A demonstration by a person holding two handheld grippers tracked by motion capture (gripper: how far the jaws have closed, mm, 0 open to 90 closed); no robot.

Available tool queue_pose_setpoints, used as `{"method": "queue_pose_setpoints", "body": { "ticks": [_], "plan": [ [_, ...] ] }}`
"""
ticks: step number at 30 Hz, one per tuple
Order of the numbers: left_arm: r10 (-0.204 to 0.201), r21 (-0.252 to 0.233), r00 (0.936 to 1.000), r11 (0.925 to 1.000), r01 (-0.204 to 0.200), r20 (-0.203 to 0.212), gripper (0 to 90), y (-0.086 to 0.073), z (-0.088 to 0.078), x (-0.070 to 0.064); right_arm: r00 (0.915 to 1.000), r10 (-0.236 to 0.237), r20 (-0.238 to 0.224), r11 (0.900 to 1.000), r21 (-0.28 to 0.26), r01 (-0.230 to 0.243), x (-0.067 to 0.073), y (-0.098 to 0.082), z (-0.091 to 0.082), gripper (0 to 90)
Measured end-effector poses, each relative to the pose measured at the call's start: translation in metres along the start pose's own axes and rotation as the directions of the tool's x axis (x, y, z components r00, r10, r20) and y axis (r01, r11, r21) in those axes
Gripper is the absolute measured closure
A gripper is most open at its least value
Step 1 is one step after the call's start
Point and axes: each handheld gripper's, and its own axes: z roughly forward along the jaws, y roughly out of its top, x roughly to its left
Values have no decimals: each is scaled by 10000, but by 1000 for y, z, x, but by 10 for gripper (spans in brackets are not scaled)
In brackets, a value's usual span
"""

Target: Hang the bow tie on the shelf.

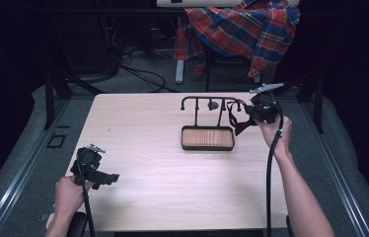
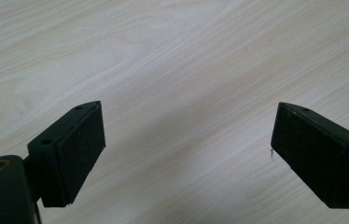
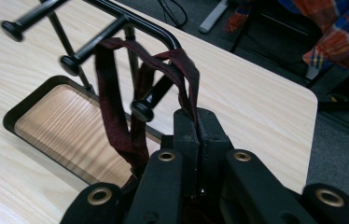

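Left tool (image 1: 107, 178): near left part of the tabletop (image 1: 153, 163), held in the person's left hand (image 1: 69, 192); its jaws stand wide apart with nothing between them, and in the left gripper view only bare wood lies under the tool (image 2: 186, 140).
Cables: one black cable trails from each tool toward the near edge; the right one (image 1: 270, 173) hangs along the right forearm.
Tabletop: pale wood, bare across the near and middle stretch between the two hands.
Rack tray (image 1: 207, 138): right of centre, a dark-rimmed tray with a wooden floor, the base of a black metal rack (image 1: 207, 101) whose posts rise from its far side.
Rack pegs (image 3: 142, 111): short knob-ended pegs stick out from the top bar toward the right tool; one knob sits just in front of its jaws, with the strap passing on both sides of it.
Strap (image 3: 116, 116): dark red band draped over the right end of the rack's top bar, hanging down above the tray's right end; one end runs into the right tool.
Right tool (image 3: 196, 128): at the far right by the rack's end, held in the right hand (image 1: 276, 133), jaws pressed together on the strap.
Beyond the tabletop: grey floor with loose cables (image 1: 143, 74), and a red-and-blue plaid cloth (image 1: 246, 24) thrown over a chair, well apart from the rack.
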Motion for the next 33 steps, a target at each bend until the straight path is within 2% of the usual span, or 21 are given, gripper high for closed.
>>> {"method": "queue_pose_setpoints", "body": {
  "ticks": [7, 17, 25, 33],
  "plan": [
    [5, 33, 10000, 10000, -5, 29, 101, 0, 0, -1, 9995, 312, -90, 9993, 204, -310, -6, -6, 9, 883],
    [17, 28, 10000, 10000, -17, 43, 101, 0, 0, -1, 9995, 309, -115, 9989, 363, -305, -7, -11, 15, 882],
    [23, 54, 10000, 10000, -23, 57, 102, 0, 0, -1, 9987, 422, -299, 9988, 281, -413, -7, -13, 18, 881],
    [113, 62, 9999, 9999, -114, 48, 103, 0, 1, -1, 9968, 513, -606, 9978, 443, -486, -10, -17, 24, 879]
  ]
}}
